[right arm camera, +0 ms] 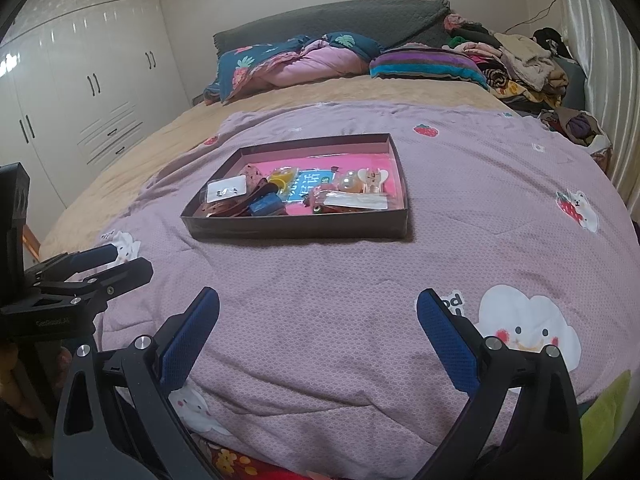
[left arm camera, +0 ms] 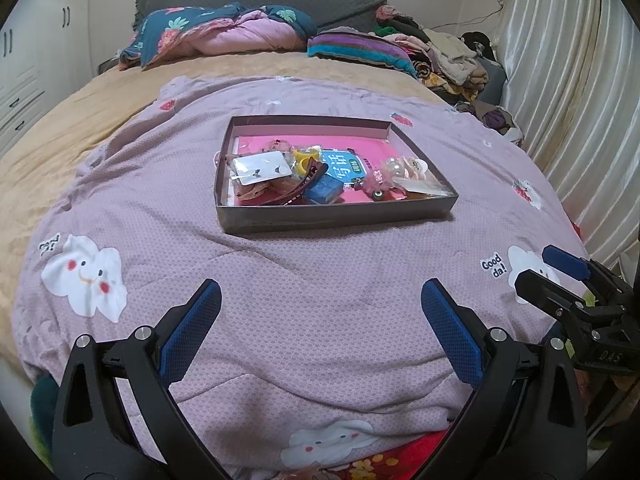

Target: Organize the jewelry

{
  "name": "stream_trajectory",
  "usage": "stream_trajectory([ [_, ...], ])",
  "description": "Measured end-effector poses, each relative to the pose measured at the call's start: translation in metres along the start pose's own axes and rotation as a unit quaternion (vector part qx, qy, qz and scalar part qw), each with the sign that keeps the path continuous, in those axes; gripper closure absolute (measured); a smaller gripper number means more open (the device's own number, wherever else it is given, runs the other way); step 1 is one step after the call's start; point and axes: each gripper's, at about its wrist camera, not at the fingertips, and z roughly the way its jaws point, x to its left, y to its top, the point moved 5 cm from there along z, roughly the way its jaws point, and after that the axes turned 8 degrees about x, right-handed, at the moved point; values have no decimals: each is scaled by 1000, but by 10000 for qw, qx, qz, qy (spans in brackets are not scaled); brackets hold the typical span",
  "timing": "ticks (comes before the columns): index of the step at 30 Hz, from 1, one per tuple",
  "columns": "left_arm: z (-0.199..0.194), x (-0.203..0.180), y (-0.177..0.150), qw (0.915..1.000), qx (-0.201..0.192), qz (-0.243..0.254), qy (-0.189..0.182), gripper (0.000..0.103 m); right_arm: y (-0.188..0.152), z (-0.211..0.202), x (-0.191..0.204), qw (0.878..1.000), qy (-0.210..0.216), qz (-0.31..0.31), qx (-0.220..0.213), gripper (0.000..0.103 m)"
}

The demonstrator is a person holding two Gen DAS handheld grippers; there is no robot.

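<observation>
where quilted lilac bedding (left arm camera: 280, 280) dips: shallow rectangular cardboard tray (left arm camera: 340, 220); both grippers (left arm camera: 320, 320) (right arm camera: 318, 324) released, empty

Lilac quilt (left arm camera: 280, 264), clothes pile (left arm camera: 448, 60), white wardrobe (right arm camera: 80, 80).

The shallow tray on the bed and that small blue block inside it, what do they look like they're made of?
The tray looks like matte brown cardboard: thin, straight, folded-looking walls. The blue block seems to be hard, slightly glossy plastic, though it is too small to be sure.
</observation>
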Motion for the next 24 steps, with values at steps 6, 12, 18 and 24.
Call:
stream_trajectory([
  [6,0,1,-1,10000,-5,-2,7,9,0,0,0,10000,-8,2,10,4],
  [12,0,1,-1,10000,1,-4,12,9,-1,0,-1,10000,-14,2,-2,4],
  [18,0,2,-1,10000,-4,-12,24,10,-1,0,-1,10000,-17,2,-2,4],
  [24,-1,3,-1,10000,-4,-15,32,9,-1,-1,-2,10000,-20,4,-11,4],
])
